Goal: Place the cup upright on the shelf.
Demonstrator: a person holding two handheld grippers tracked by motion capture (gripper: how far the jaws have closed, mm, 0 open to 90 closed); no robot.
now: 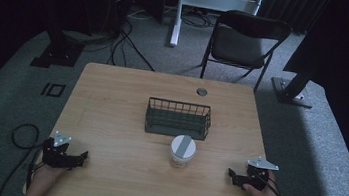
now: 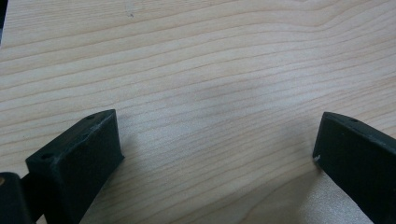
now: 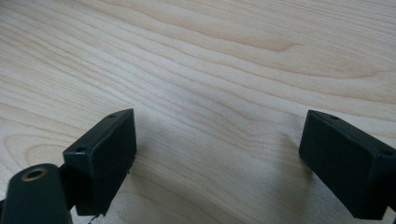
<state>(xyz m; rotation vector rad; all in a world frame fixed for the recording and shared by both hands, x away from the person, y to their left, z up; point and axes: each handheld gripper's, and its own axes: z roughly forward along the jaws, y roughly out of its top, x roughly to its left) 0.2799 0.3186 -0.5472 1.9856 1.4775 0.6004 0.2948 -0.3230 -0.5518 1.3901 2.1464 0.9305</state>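
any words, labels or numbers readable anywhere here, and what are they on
None can be read.
The white jar has a grey strip across its lid and a label on its side, too small and blurred to read.
The wire basket, the table and both tools carry no visible text.

— Counted on the table [image 1: 109, 120]?
— One wire basket [image 1: 178, 118], dark, and one white jar [image 1: 182, 152] with a grey-striped lid just in front of it.
— Grippers?
— Two: one left gripper [image 1: 86, 155], one right gripper [image 1: 229, 173], each with two black jaws set wide apart, nothing between them. One grey three-cornered plate on each.
— Hands?
— Two.
— Beyond the table?
— One black folding chair [image 1: 242, 41]. One round grommet [image 1: 202, 92] in the tabletop.
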